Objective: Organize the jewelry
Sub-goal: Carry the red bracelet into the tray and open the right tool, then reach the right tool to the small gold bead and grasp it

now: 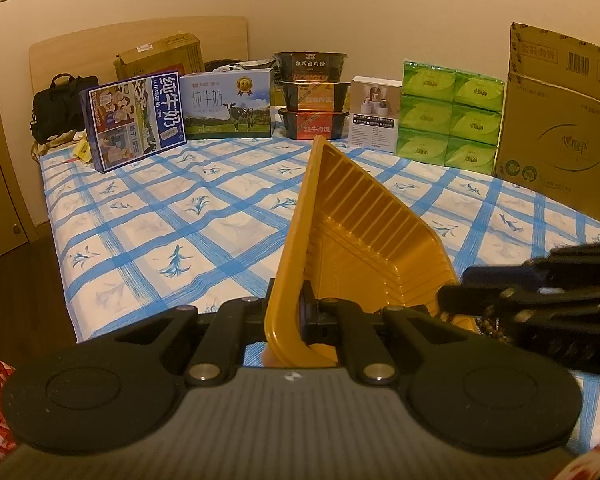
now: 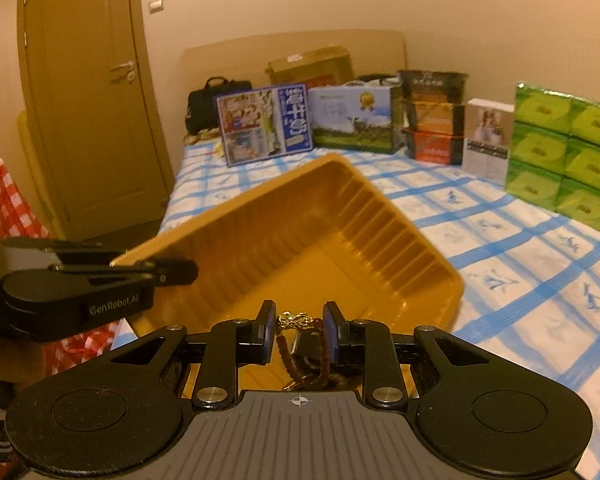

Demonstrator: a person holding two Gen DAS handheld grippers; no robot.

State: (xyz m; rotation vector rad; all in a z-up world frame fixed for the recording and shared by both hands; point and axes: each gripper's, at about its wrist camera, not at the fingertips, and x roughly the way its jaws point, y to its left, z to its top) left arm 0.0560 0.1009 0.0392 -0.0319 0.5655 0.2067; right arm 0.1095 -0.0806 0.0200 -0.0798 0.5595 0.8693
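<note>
One yellow tray (image 2: 300,240), its rim clenched in the left gripper (image 1: 286,316), one bead bracelet (image 2: 300,344) between the parted jaws of the right gripper (image 2: 298,330), grasp unclear.

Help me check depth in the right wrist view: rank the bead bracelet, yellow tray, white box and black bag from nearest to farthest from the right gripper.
1. Bead bracelet: between the right gripper fingers.
2. Yellow tray: just ahead, tilted.
3. White box: far right, on the bed.
4. Black bag: back left, by the headboard.
</note>
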